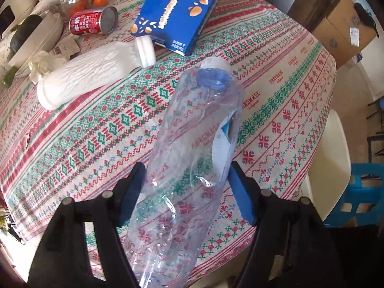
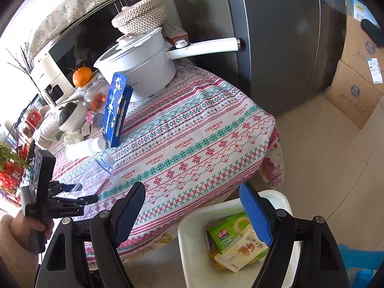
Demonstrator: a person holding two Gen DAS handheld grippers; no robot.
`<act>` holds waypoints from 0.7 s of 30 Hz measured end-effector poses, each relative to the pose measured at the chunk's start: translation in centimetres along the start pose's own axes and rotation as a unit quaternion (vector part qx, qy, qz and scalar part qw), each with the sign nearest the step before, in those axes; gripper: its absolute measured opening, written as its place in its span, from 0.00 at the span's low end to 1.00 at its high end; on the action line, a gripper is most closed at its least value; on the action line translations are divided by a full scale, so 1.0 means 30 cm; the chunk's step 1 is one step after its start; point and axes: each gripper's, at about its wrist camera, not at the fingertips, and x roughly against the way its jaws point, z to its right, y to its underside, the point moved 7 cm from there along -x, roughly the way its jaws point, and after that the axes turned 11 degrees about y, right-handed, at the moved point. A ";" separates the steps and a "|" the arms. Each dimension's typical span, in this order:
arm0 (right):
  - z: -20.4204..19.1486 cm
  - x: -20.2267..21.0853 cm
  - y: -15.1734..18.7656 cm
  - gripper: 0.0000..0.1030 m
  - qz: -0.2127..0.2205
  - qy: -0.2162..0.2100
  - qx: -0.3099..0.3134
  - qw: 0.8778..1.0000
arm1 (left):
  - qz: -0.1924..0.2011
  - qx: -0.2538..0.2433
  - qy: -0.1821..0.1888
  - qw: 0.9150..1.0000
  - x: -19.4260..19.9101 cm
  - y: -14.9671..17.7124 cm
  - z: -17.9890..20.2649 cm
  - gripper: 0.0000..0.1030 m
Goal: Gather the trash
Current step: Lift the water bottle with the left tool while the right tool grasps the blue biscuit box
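Lying on the bench [image 1: 276,110] between the fingers of our left claw [image 1: 187,187], the clear plastic bottle [image 1: 192,144] points its white cap toward the far side; the pads sit at its sides, but we cannot tell whether they press it. Beyond it to the far left lie a white bottle [image 1: 88,76] and a red can [image 1: 92,22], with a blue box [image 1: 177,12] propped up behind. Our right claw [image 2: 195,212] hangs apart, holding nothing, above the near bench edge and a white bin [image 2: 192,259] with snack packets [image 2: 237,244].
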 end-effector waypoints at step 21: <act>-0.300 -0.243 -0.165 0.79 0.003 -0.070 -0.016 0.997 | 0.236 0.081 0.078 0.965 0.478 -0.080 -0.186 0.66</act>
